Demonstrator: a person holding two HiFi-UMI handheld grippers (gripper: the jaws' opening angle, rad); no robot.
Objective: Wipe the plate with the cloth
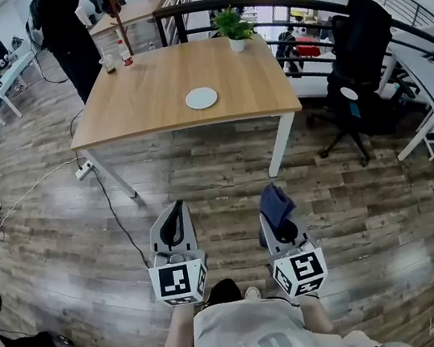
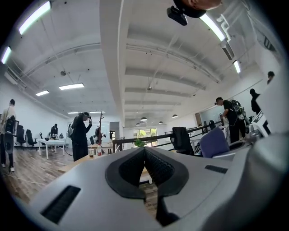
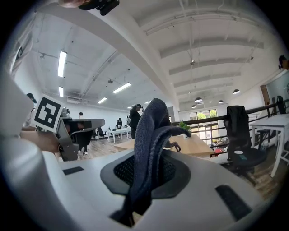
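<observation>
Two grippers are hovering near the table's [image 1: 140, 99] front edge, over the floor. Left gripper [image 1: 176, 209] is sitting clenched & empty; right gripper [image 1: 276, 216] is pinching the dark blue cloth [image 1: 274, 199]. White plate [image 1: 201, 97] is lying approx. at the table's centre.

Bright ceiling lights [image 2: 71, 85]; warped, perhaps soft edges.
</observation>
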